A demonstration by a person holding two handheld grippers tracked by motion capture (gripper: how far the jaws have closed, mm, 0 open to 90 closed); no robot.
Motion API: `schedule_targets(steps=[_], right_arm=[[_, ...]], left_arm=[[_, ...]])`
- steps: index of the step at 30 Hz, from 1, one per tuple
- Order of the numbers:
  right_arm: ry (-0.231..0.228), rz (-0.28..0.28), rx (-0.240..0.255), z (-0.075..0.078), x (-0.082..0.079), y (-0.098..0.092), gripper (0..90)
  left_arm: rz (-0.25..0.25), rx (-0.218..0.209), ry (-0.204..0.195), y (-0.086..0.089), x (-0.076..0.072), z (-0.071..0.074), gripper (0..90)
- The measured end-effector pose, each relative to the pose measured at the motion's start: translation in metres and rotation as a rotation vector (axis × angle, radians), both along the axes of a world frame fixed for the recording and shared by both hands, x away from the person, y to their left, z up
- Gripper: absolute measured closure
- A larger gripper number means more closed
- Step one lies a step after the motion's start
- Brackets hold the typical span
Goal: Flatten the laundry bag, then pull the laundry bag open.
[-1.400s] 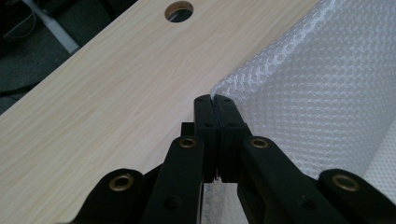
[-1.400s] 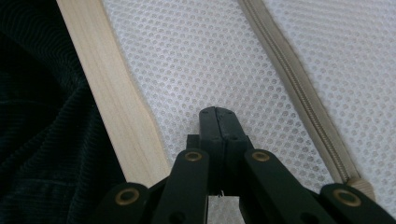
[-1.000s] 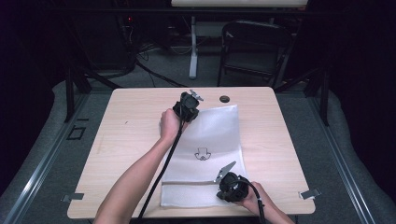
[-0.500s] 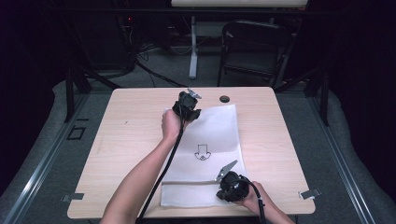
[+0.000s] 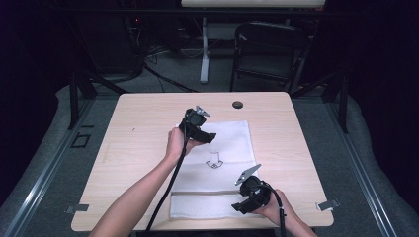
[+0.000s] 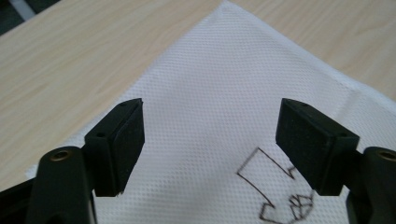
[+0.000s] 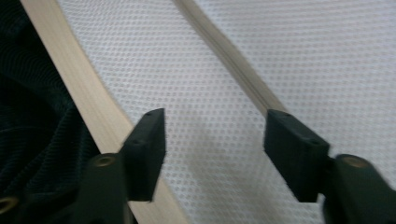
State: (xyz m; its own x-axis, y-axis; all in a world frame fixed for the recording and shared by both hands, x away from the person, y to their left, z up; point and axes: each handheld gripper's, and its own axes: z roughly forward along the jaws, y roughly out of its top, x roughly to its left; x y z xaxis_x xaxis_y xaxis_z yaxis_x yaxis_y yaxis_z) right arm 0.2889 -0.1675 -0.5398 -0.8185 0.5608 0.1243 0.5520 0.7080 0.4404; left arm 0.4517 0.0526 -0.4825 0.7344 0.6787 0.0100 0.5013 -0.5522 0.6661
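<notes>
Dark room, wooden table [image 5: 138, 133], white cloth [image 5: 225, 143], both grippers' jaws apart.

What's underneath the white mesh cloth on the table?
The white mesh cloth lies flat on the wooden table; wood shows around it and through a gap near its front strip. Anything beneath the fabric is hidden.

White cloth [image 5: 217, 148] on table [image 5: 143, 123]; left gripper [image 5: 200, 129], right gripper [image 5: 249, 197] above.

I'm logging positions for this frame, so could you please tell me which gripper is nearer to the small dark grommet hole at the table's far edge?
Left. The left gripper hangs over the white cloth's far end, close to the grommet hole. The right gripper is at the cloth's near end.
</notes>
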Motion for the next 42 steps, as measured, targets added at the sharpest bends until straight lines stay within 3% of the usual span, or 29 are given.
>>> schedule_targets(steps=[1, 4, 7, 9, 11, 15, 18, 22, 30, 33, 37, 42], right_arm=[[-0.007, -0.004, 0.005, 0.001, 0.001, -0.003, 29.1], [-0.025, -0.017, 0.01, 0.006, 0.003, -0.011, 16.9], [-0.026, -0.011, 0.02, 0.01, 0.004, -0.018, 9.2], [-0.029, -0.008, 0.028, 0.011, 0.005, -0.023, 8.4], [-0.015, -0.025, 0.011, 0.012, 0.007, -0.026, 5.9], [-0.02, -0.041, 0.014, 0.014, 0.008, -0.034, 3.5], [-0.028, -0.056, 0.003, 0.016, 0.009, -0.039, 3.2], [-0.045, -0.083, 0.02, 0.019, 0.009, -0.046, 3.8], [-0.045, -0.099, 0.003, 0.02, 0.009, -0.056, 6.6], [-0.055, -0.113, 0.012, 0.022, 0.008, -0.059, 10.0], [-0.078, -0.127, 0.002, 0.024, 0.009, -0.061, 13.7], [-0.103, -0.161, 0.025, 0.026, 0.011, -0.066, 17.0]], left_arm=[[-0.006, -0.001, 0.002, 0.002, -0.004, 0.0, 22.2], [-0.033, -0.003, 0.004, 0.005, -0.018, -0.001, 16.8], [-0.059, -0.016, 0.007, 0.009, -0.032, -0.001, 14.3], [-0.085, 0.003, 0.005, 0.01, -0.044, -0.002, 11.4], [-0.098, -0.006, 0.006, 0.013, -0.054, -0.004, 10.1], [-0.127, 0.03, 0.0, 0.017, -0.073, -0.009, 6.2], [-0.144, 0.055, 0.016, 0.018, -0.082, -0.014, 2.6], [-0.155, 0.055, 0.018, 0.022, -0.091, -0.016, 0.9], [-0.151, 0.048, 0.034, 0.025, -0.092, -0.019, 0.4], [-0.158, 0.037, 0.022, 0.022, -0.093, -0.019, 0.4], [-0.167, 0.027, 0.024, 0.02, -0.095, -0.021, 0.4], [-0.181, 0.025, 0.035, 0.015, -0.097, -0.024, 1.3]])
